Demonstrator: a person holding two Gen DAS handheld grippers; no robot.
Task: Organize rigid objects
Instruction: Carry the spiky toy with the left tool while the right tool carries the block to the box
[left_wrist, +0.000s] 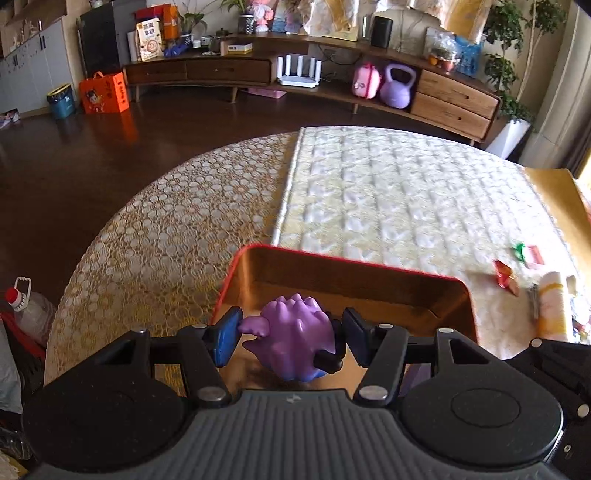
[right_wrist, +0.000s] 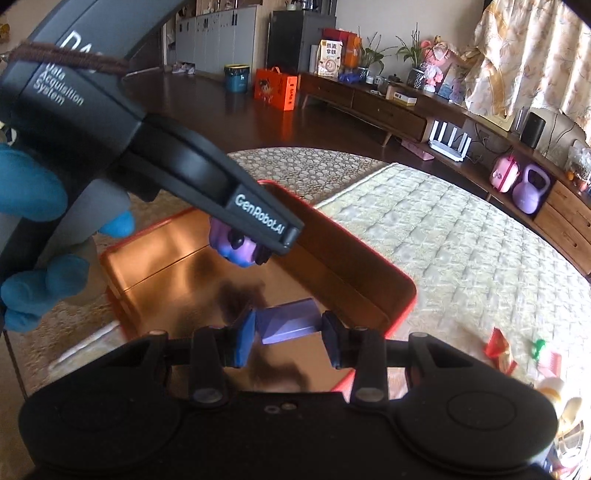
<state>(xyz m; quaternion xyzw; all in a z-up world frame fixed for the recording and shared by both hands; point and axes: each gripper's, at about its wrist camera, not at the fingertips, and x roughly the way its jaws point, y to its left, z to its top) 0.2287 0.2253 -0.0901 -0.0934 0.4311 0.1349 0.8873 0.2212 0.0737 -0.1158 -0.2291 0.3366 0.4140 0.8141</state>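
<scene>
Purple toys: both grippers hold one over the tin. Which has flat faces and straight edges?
The purple block in the right gripper. The purple figure in the left gripper is rounded and spiky.

left wrist: close, looking down into tin (left_wrist: 343, 273) | right wrist: same tin (right_wrist: 369, 280), from its right

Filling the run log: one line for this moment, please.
left gripper: holds purple spiky toy | right gripper: holds purple block | both above red tin
</scene>
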